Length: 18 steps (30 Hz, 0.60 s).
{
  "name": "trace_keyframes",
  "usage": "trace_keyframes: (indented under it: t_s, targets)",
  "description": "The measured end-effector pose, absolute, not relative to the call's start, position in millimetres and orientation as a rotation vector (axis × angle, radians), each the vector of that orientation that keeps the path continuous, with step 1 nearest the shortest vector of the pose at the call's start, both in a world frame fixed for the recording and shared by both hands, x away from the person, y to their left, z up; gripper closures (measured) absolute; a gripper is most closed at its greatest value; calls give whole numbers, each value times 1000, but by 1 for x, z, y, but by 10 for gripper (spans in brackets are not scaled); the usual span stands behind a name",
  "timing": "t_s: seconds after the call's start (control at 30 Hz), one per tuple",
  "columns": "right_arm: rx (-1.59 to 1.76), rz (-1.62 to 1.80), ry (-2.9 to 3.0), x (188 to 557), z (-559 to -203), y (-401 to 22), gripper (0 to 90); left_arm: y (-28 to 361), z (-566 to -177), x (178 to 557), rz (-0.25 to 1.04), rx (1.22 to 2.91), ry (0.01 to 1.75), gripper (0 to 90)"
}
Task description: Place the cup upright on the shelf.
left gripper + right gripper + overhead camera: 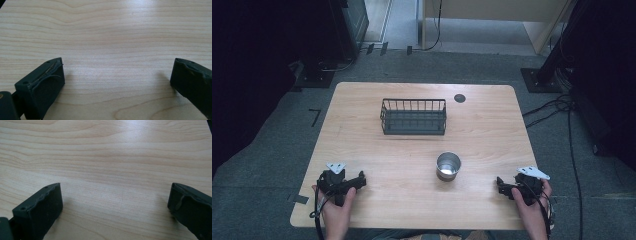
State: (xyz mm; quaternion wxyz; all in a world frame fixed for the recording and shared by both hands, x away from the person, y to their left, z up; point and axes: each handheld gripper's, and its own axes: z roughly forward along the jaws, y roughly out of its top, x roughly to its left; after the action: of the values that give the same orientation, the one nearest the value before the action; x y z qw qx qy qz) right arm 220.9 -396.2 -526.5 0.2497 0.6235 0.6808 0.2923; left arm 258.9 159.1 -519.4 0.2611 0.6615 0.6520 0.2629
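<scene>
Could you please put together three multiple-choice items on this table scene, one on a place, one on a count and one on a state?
1. Where does the metal cup stand relative to the wire basket?
A. Inside it
B. On the table nearer the person, apart from it
C. Behind it, at the far edge

2. How many cups are on the table?
A. One
B. Two
C. Three

3. How do the jaws of the left gripper and the right gripper stand?
A. Both shut on the cup
B. One open, one shut
C. Both wide apart with nothing between them

Answers:
1 B, since bare wood lies between cup and basket in the high view.
2 A, since a single cup shows.
3 C, since each gripper view shows bare table between its jaws.
</scene>
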Motion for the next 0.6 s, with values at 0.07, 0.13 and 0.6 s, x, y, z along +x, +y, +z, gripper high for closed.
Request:
trace_keyframes:
  t_s: [0.07,0.13,0.6]
  targets:
    - [1697,796,1855,221,-526,-396,0,160,-519,260,709,1796,1758,0]
    - [1701,796,1852,221,-526,-396,0,160,-519,260,706,1800,1754,0]
    - [1704,848,1906,215,-518,-379,11,163,-519,258,695,1824,1724,0]
